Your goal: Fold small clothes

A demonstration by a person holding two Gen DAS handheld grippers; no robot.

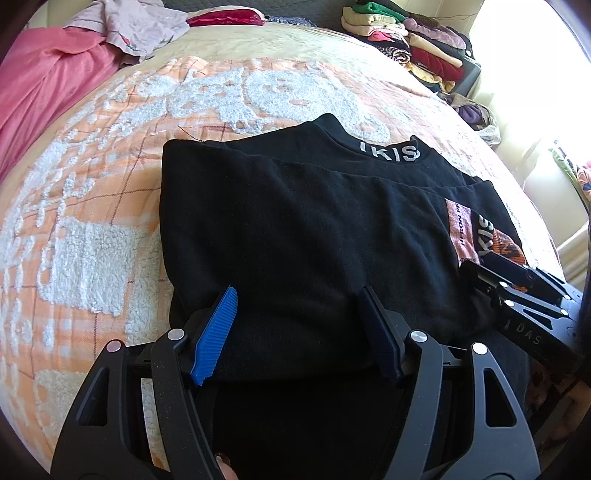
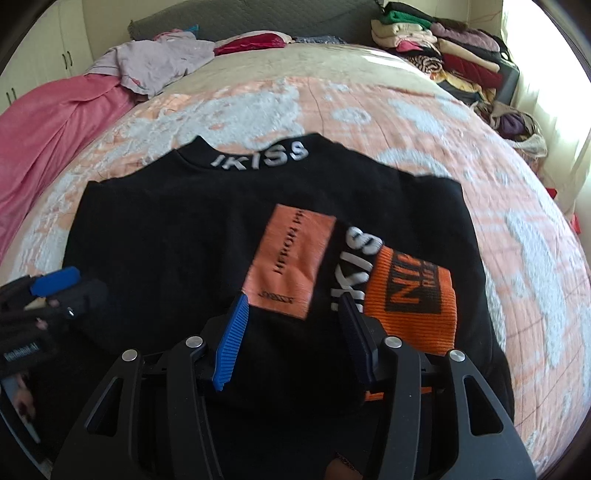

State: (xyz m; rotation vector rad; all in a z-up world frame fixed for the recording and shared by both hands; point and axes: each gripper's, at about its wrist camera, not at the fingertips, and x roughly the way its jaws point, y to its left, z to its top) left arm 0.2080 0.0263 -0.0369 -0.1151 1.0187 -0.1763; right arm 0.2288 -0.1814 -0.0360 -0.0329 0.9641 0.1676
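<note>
A black sweatshirt (image 1: 303,221) lies flat on the bed with its white-lettered collar (image 2: 258,157) at the far side. One sleeve is folded across the front, and its orange cuff (image 2: 410,295) rests beside a peach patch (image 2: 291,258). My left gripper (image 1: 298,291) stands open over the near left part of the sweatshirt, with only flat black fabric under its fingers. My right gripper (image 2: 293,299) is open over the near edge, just below the patch and left of the cuff. Each gripper shows in the other's view: the right gripper (image 1: 480,266) and the left gripper (image 2: 70,288).
An orange and white fleecy blanket (image 1: 92,221) covers the bed. A pink cloth (image 1: 48,85) and a lilac garment (image 1: 140,26) lie at the far left. A stack of folded clothes (image 2: 443,48) stands at the far right, beside a bright window.
</note>
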